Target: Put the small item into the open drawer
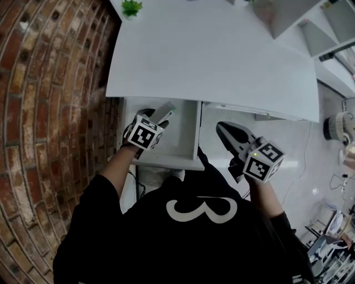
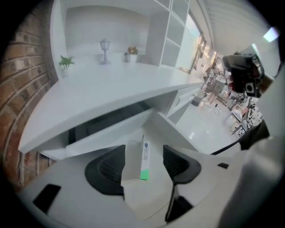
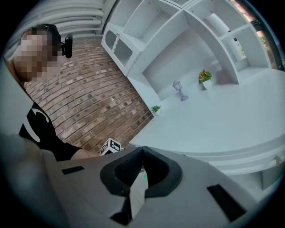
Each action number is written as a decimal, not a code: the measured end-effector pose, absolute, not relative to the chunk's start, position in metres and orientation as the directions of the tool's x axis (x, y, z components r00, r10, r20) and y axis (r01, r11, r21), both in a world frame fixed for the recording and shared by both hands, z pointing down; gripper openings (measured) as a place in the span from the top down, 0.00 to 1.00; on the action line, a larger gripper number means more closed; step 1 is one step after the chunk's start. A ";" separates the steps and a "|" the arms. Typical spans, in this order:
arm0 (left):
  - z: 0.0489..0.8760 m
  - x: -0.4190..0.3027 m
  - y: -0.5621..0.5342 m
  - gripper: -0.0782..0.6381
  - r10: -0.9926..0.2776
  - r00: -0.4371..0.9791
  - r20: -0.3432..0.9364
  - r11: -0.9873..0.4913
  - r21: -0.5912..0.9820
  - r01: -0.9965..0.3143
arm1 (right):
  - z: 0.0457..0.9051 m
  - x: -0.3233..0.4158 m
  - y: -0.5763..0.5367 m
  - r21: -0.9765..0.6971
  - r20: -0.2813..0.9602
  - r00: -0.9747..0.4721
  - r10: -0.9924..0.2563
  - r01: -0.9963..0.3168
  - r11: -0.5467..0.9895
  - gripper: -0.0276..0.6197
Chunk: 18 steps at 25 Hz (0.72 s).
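Note:
The small item point(image 1: 164, 112), a slim white box with a green end, lies between the jaws of my left gripper point(image 1: 158, 119) over the inside of the open white drawer point(image 1: 188, 161). In the left gripper view the box point(image 2: 144, 158) sits in the gap of the left gripper point(image 2: 143, 149), and neither dark pad touches it, so this gripper is open. The drawer's back wall point(image 2: 111, 131) runs under the desk top. My right gripper point(image 1: 221, 126) hangs to the right of the drawer, over the floor. Its jaws meet at the tip in the right gripper view point(image 3: 141, 151), with nothing held.
The white desk top point(image 1: 211, 55) overhangs the drawer. On it stand a small green plant point(image 1: 131, 8), a little lamp figurine point(image 2: 104, 44) and a flower pot point(image 2: 132, 51). A brick wall point(image 1: 50, 111) closes the left side. White shelves point(image 1: 310, 28) rise at the back right.

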<state>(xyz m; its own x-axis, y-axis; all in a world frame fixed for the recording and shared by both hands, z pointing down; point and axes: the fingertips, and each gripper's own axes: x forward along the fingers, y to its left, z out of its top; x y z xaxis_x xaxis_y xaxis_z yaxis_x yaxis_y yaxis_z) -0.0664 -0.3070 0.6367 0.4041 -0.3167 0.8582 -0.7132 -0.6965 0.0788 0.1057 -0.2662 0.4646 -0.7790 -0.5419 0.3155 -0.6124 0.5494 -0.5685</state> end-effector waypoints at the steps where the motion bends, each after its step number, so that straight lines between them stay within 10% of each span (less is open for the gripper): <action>1: 0.624 -0.067 -0.307 0.52 -0.333 0.417 0.845 -0.695 0.079 -0.715 | 0.461 0.103 -0.265 -0.567 0.309 -0.781 -0.543 -0.610 0.554 0.94; 18: 0.383 -0.067 -0.220 0.86 -0.487 0.819 0.304 -0.642 0.511 -0.571 | 0.360 0.051 -0.209 -0.512 0.133 -0.829 -0.543 -0.527 0.678 0.94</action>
